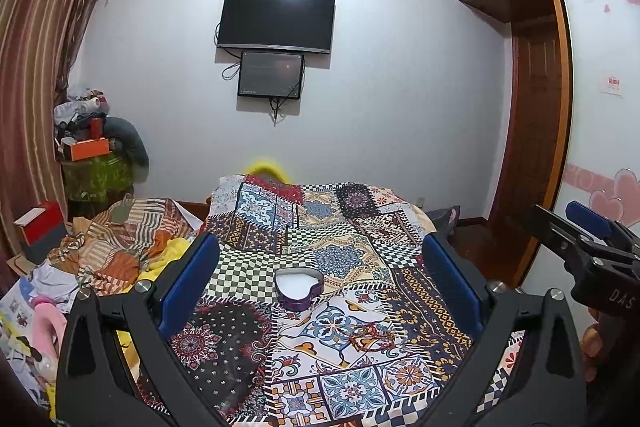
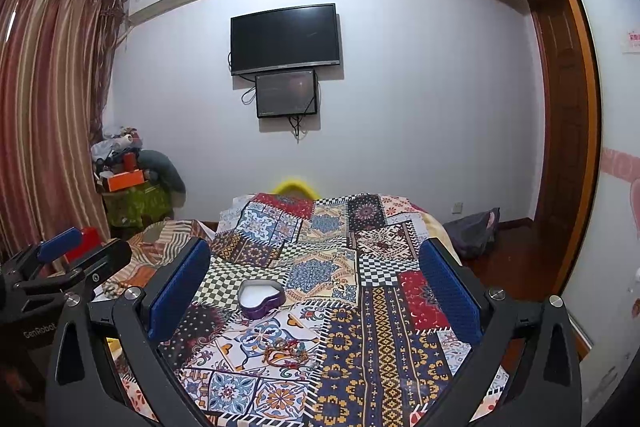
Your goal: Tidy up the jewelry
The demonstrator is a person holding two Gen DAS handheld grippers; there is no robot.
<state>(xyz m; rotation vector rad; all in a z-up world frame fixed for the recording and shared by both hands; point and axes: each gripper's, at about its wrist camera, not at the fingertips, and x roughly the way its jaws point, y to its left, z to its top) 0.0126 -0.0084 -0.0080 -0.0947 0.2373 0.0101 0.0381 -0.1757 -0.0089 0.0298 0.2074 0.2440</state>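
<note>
Two grippers, both held above a bed spread with a patchwork cloth point(image 1: 360, 211).

Left wrist view: left gripper point(image 1: 320, 275), blue-padded fingers point(image 1: 188, 283) spread wide, nothing between them. Heart-shaped box point(image 1: 299, 287), purple wall, white inside, lid off, sits on the cloth between the fingers; its point faces the camera and slightly left, lobes toward the far wall. Jewelry point(image 1: 370, 337), a tangle of reddish and gold strands, lies on the cloth near the box, nearer the camera and to its right; long axis runs roughly left to right. Right gripper point(image 1: 576, 235) shows at the right edge, fingers parted.

Right wrist view: right gripper point(image 2: 316, 283), fingers wide apart, holding nothing. Box point(image 2: 262, 298) left of centre, point toward the camera. Jewelry point(image 2: 286, 351) just below it, strands again stretched crosswise. Left gripper point(image 2: 80, 251) at the left edge. Wall-mounted television point(image 2: 286, 39) beyond the bed.
</note>
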